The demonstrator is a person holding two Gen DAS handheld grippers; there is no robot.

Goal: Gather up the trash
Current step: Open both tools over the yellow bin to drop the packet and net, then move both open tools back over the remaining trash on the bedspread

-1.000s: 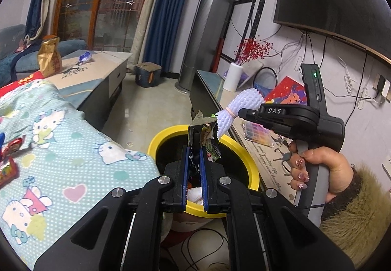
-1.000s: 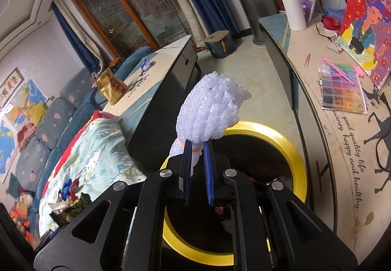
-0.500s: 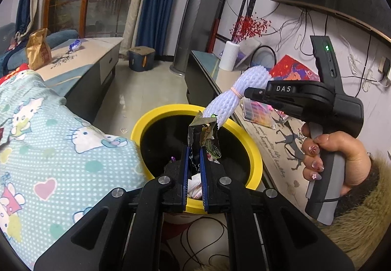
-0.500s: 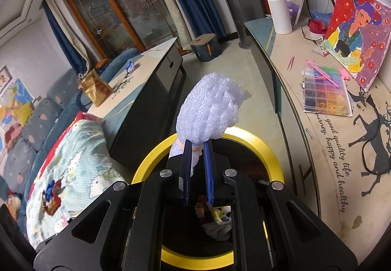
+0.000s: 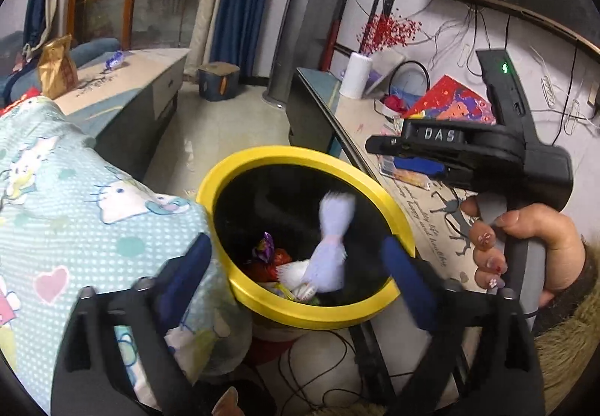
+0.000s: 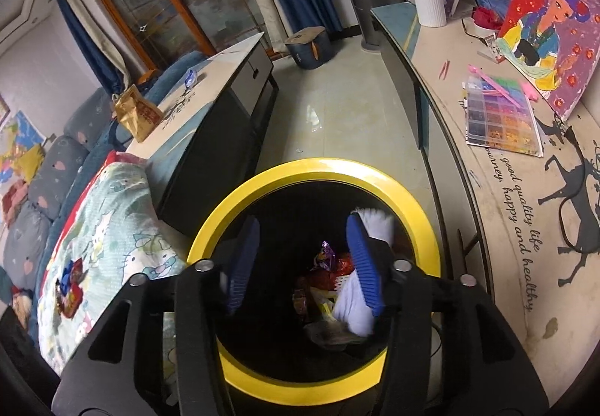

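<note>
Bin (image 6: 412,208): glossy yellow plastic rim, dark smooth inside. Foam net sleeve (image 5: 330,258): white, soft, meshed. Snack wrappers (image 6: 330,262): shiny crinkled foil. Blanket (image 5: 56,213): matt printed cloth. Floor (image 6: 318,105): polished tile, reflective. Paper bag (image 6: 137,114): creased, golden sheen.

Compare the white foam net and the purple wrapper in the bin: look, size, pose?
Colour: the foam net is pale white-lilac; the purple wrapper is shiny purple foil.
Size: the foam net looks clearly longer than the small crumpled wrapper.
Pose: the foam net stands on end, flared top up, blurred, apparently dropping; the purple wrapper sits on the trash pile.
Shared: both are inside the yellow-rimmed bin, held by neither the left gripper nor the right gripper, whose jaws have just been opening.
</note>
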